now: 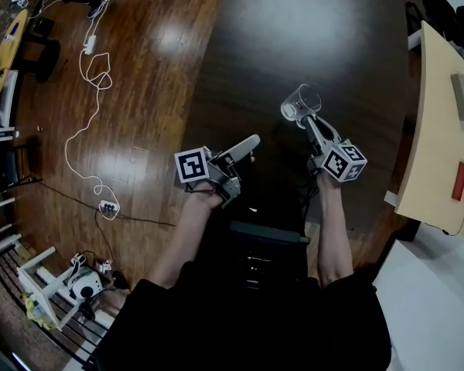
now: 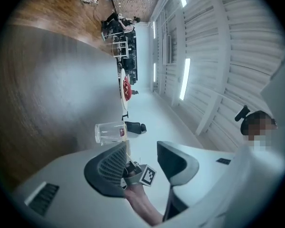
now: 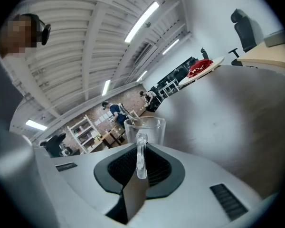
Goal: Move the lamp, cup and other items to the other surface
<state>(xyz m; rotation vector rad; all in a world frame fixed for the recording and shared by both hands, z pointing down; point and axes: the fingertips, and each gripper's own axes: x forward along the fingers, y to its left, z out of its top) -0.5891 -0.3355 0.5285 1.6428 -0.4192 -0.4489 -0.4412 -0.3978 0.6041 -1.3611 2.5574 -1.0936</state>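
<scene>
Two grippers are held over a dark table [image 1: 294, 29]. On the left gripper [image 2: 141, 149], the jaws are spread and nothing is gripped between them. On the right gripper [image 3: 141, 159], the jaws are pinched on the handle of a clear glass cup [image 3: 146, 128]. The cup is carried just ahead of the jaw tips.

Glossy wood floor [image 1: 139, 91], white ribbed ceiling [image 2: 237, 42]

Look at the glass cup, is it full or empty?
Empty. The glass cup, held by its handle in the right gripper, is clear all the way through, with no liquid inside.
</scene>
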